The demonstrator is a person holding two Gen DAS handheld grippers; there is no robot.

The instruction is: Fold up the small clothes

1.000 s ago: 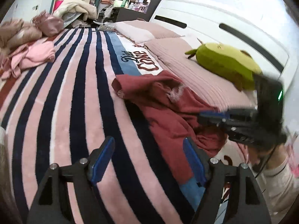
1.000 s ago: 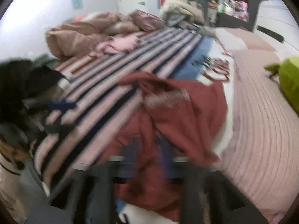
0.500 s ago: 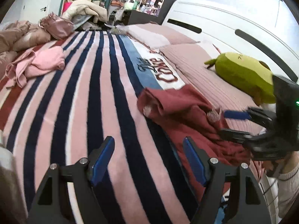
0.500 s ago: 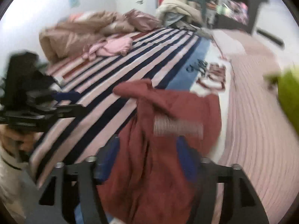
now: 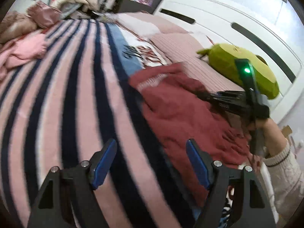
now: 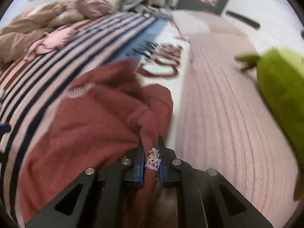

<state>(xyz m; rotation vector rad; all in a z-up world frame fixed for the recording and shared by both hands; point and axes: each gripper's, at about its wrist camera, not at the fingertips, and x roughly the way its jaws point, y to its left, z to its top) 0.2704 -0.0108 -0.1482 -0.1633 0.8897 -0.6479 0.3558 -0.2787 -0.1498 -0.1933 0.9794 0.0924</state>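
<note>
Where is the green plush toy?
The green plush toy lies at the right of both views, on the pink ribbed bedspread, beyond the dark red garment.

A rumpled dark-red garment (image 6: 91, 117) with a frayed white-lace edge lies spread on the bed.

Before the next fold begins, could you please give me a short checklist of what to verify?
1. Right gripper shut on the dark red knit garment: ok.
2. Its frayed lace edge pinched between the fingers: ok.
3. Left gripper open, holding nothing: ok.
4. Garment lying flat on the pink and navy striped blanket: not ok, bunched.
5. Green plush toy apart from the garment: ok.
6. Garment's far side smooth: cannot tell, blurred.
</note>
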